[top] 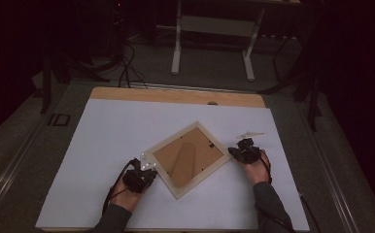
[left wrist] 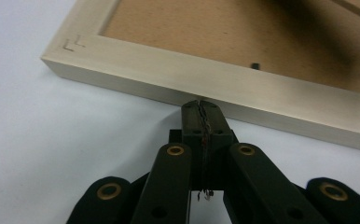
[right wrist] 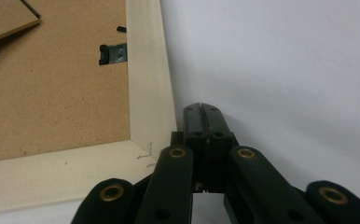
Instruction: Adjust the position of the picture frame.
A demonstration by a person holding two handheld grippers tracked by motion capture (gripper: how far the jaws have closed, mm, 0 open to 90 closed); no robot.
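A pale wooden picture frame (top: 188, 155) lies face down and turned like a diamond on the white sheet (top: 108, 131); its brown backing board and folded stand face up. My left gripper (top: 144, 171) sits at the frame's lower left edge, jaws shut, with the tips (left wrist: 201, 106) against the frame's side (left wrist: 243, 93). My right gripper (top: 234, 152) rests at the frame's right corner, jaws shut, tips (right wrist: 202, 109) beside the frame's outer edge (right wrist: 148, 93). Nothing is held between either pair of jaws. A small black turn clip (right wrist: 112, 52) shows on the backing.
A small white scrap (top: 250, 134) lies on the sheet just beyond my right gripper. The wooden table edge (top: 176, 95) runs along the far side. A white table stand (top: 212, 29) and cables stand on the dark floor beyond.
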